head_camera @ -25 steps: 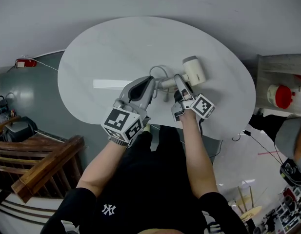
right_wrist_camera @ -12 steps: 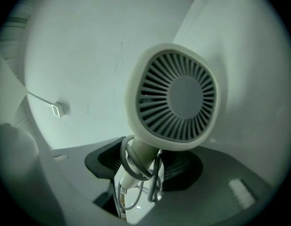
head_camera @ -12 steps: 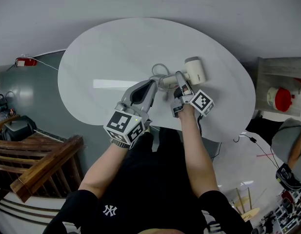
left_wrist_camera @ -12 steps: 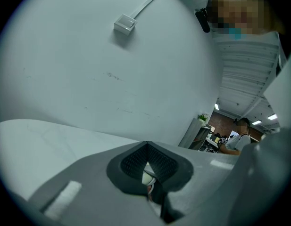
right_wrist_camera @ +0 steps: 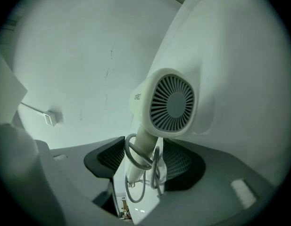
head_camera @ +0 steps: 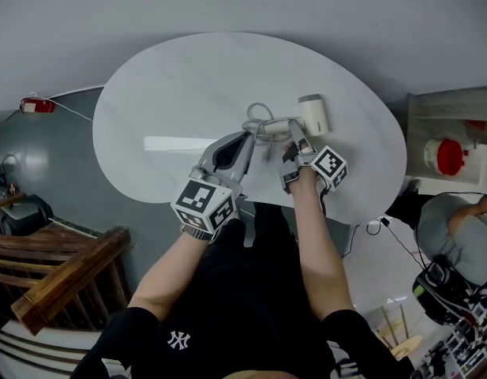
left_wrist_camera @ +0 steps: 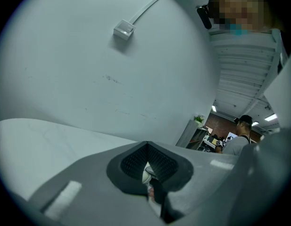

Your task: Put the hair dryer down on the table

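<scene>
White hair dryer [head_camera: 312, 114] right of centre in head view, at pale table [head_camera: 172, 85]. Right gripper [head_camera: 290, 125] holds its handle. Both forearms reach forward, left gripper [head_camera: 245, 136] just beside. Left gripper view: jaws pressed together. Right gripper view: jaws squeeze handle, grey cord [right_wrist_camera: 136, 155] looped round it.

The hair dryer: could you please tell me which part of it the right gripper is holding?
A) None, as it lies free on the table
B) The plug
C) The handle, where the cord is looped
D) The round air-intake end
C: the right gripper view shows the right gripper with its jaws closed on the handle of the hair dryer, where the grey cord is looped round it.
</scene>
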Tool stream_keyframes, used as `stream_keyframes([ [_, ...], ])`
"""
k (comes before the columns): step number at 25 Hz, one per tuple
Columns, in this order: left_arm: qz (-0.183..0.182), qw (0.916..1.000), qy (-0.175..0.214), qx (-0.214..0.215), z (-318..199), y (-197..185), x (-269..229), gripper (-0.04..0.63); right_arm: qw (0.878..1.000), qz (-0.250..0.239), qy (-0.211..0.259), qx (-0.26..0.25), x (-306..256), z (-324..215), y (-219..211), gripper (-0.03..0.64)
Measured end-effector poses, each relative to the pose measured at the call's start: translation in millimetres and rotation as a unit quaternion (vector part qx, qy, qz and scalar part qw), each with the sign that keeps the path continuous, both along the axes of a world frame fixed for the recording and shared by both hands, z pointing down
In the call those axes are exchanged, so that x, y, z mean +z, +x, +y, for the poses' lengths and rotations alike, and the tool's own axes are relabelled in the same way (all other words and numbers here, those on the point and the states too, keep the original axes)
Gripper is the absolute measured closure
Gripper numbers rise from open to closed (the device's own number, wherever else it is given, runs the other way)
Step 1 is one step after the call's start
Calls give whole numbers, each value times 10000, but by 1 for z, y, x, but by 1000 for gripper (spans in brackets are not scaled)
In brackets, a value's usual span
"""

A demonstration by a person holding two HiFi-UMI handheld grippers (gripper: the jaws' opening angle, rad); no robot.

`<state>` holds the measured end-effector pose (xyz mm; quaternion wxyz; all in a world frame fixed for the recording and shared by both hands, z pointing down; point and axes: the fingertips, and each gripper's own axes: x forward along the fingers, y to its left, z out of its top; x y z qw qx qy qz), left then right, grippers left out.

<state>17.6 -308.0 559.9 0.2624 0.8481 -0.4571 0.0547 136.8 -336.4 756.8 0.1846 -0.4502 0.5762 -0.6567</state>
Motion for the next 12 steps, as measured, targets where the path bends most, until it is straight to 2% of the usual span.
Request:
stream_keyframes([
  [8, 57, 9998, -50, 201, 28, -1, -3, 595, 9997, -14, 47, 252, -18, 30, 9, 399],
  [12, 82, 9993, -61, 347, 44, -3, -10, 595, 9993, 85, 256, 251, -39, 47, 10, 444],
])
